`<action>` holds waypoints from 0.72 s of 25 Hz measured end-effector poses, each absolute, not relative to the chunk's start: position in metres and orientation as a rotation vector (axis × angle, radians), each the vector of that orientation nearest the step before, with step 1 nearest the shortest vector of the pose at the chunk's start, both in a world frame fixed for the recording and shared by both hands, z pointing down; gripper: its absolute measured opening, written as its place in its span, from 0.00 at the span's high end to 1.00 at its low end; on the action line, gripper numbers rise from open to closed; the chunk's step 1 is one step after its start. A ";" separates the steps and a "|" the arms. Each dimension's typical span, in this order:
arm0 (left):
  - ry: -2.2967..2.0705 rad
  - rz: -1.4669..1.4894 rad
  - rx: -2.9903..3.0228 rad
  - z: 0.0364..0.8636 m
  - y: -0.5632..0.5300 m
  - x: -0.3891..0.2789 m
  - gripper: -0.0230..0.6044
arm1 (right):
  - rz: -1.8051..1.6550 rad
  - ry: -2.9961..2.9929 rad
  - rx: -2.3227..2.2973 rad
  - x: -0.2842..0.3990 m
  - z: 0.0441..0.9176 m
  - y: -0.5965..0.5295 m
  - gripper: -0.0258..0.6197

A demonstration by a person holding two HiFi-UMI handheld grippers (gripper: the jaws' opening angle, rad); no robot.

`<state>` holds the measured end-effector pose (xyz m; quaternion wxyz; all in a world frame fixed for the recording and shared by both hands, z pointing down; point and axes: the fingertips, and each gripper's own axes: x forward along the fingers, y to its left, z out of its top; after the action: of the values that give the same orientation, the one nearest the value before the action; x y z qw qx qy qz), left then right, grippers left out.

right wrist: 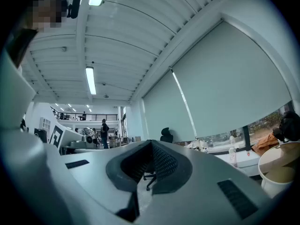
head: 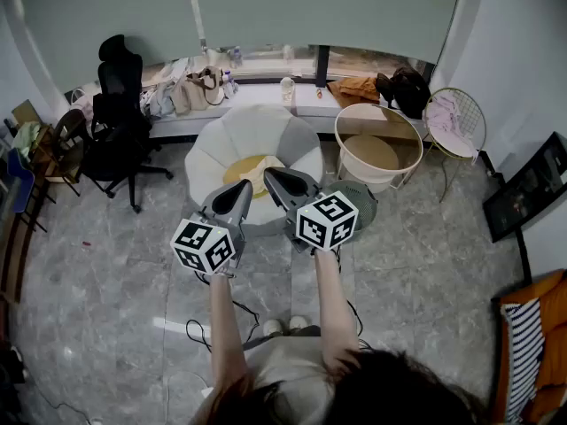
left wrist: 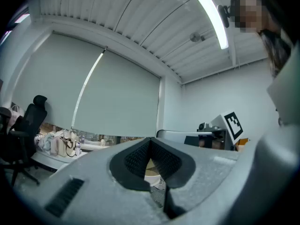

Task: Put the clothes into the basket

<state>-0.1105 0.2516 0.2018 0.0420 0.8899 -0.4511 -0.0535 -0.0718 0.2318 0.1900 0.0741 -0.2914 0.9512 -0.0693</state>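
Left gripper (head: pixel 239 193) and right gripper (head: pixel 273 181) are held level, fingers closed on nothing. Yellow cloth (head: pixel 251 171) is seen on the seat (head: pixel 213 144), with the basket (head: pixel 379 105) beside it. Fingers should be opened before pinching.

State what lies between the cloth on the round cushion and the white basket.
Head view: only the cushion's own pale rim; nothing else lies between cloth and basket.
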 end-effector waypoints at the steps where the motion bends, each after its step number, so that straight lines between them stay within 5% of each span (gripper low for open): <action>1: -1.378 -0.165 2.723 0.201 0.250 -0.109 0.95 | -0.207 2.856 -0.875 -0.071 0.189 0.231 0.95; 18: -1.363 -0.168 2.734 0.203 0.257 -0.075 0.95 | -0.196 2.847 -0.879 -0.032 0.187 0.233 0.95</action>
<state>-0.0746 0.2571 0.2034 0.0410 0.8928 -0.4452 -0.0548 -0.0324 0.2332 0.1873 0.0777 -0.2936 0.9505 -0.0653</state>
